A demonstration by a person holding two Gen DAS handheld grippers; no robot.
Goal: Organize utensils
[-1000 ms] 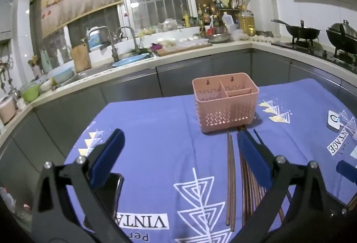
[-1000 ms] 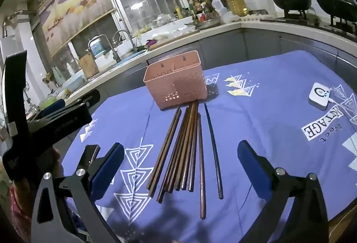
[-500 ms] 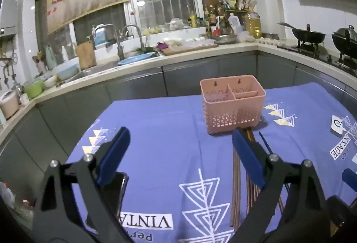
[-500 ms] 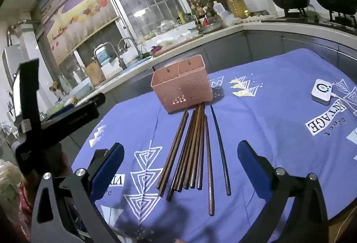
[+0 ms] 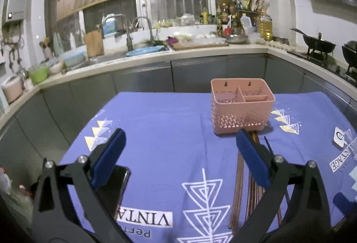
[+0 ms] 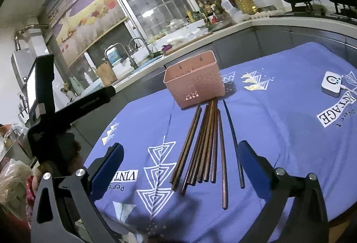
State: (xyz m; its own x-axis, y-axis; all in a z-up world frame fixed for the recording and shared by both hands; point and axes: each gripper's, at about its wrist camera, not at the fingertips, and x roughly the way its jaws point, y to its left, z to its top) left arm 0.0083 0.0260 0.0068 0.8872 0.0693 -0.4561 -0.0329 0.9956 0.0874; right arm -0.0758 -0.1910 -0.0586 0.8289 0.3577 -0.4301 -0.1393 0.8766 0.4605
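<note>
A pink perforated utensil basket (image 5: 242, 109) with several compartments stands on the blue tablecloth; it also shows in the right wrist view (image 6: 194, 79). Several brown chopsticks (image 6: 204, 142) and one dark thin chopstick (image 6: 233, 144) lie side by side in front of it; in the left wrist view they (image 5: 239, 185) lie partly behind the right finger. My left gripper (image 5: 178, 153) is open and empty above the cloth, left of the chopsticks. My right gripper (image 6: 178, 167) is open and empty, just short of the chopsticks' near ends.
A black phone (image 5: 118, 187) lies at the cloth's left edge. A small white device (image 6: 331, 85) with a cable sits at the right. The left gripper's black body (image 6: 67, 113) is at the left in the right wrist view. Counters, sink and stove surround the table.
Both grippers have risen and pulled back a little, still open. The left view has shifted so the basket sits farther right. Nothing on the table moved.
</note>
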